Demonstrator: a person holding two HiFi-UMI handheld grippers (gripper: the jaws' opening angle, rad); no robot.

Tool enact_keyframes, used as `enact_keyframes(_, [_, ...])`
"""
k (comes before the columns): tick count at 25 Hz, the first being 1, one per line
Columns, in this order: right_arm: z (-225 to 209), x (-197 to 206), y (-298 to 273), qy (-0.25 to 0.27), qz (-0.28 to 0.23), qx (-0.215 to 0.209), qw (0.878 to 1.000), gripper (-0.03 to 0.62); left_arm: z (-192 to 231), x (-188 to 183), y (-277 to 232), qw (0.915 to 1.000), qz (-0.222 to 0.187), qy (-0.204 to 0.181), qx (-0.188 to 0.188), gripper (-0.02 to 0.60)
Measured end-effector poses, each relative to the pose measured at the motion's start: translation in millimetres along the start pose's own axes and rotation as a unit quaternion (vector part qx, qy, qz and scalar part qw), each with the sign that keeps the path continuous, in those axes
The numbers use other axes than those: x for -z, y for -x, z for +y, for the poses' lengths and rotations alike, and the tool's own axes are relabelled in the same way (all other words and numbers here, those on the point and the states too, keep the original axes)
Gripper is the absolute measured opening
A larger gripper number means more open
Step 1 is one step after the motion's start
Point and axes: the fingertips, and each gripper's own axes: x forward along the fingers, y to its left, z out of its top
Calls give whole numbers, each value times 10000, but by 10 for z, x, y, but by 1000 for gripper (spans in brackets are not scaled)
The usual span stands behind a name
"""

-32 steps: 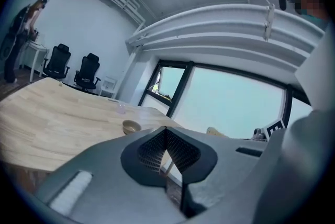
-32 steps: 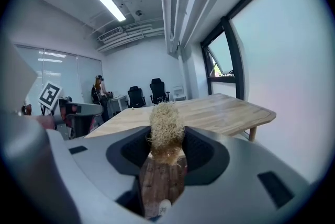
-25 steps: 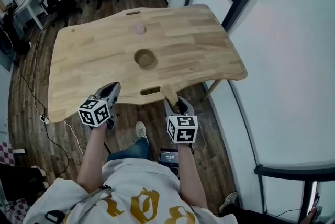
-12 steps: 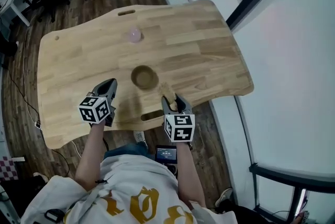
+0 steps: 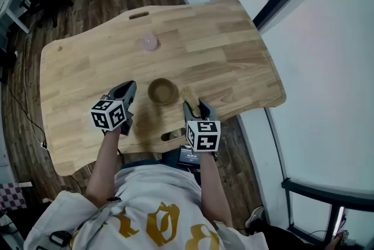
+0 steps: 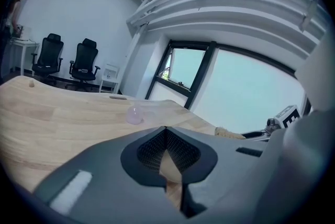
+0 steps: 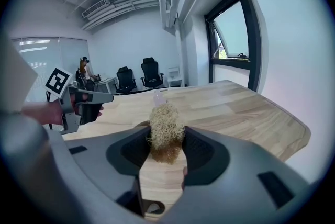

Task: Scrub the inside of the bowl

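My desk (image 5: 222, 38) is pale wood in glued strips, smooth with a low satin sheen. The bowl (image 5: 162, 91) looks like darker brown wood with a matt finish. My left tool (image 6: 166, 131) and right tool (image 7: 166, 150) are grey matt plastic, and their inner pads (image 6: 149, 150) are black with a fine mesh texture. The scrubber (image 7: 166, 122) is a coarse, tangled wad of straw-coloured fibre. A small pink object (image 5: 150, 42) looks translucent and glossy. The floor (image 5: 23, 126) is dark wood planks.
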Motion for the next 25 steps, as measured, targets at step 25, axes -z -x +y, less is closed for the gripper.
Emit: enact_keyframes(25, [-17, 28, -393, 17, 242, -405, 9989, 172, 121, 196, -422, 9985, 522, 184, -28, 2])
